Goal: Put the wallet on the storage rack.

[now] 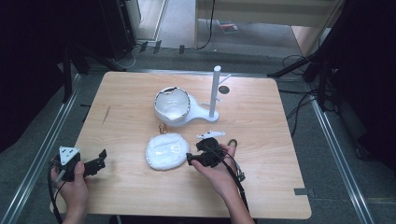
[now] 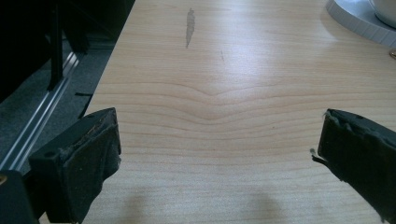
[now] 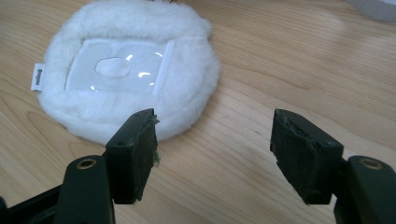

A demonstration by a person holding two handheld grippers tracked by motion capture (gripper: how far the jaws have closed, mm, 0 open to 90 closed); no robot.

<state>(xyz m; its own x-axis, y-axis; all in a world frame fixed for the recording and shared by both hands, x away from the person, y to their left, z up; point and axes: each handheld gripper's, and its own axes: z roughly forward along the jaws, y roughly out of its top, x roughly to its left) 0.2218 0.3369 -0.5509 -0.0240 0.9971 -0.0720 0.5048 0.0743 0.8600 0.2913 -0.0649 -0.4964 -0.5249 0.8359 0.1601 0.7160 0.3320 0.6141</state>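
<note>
Your left gripper (image 1: 95, 164) rests at the table's (image 1: 130, 186) near left corner, fingers wide and empty. Your right gripper (image 3: 212, 140), fingers also wide and empty, faces the fluffy white pad (image 3: 126, 74) near the middle. To grasp it well, I'd judge you should straddle its near edge. Farther off, the white bowl (image 1: 172, 106) on the stand (image 1: 215, 91) looks empty.

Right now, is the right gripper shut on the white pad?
No. In the right gripper view the right gripper has its jaws wide apart over bare table, with the white pad lying beyond them, ungripped.
</note>
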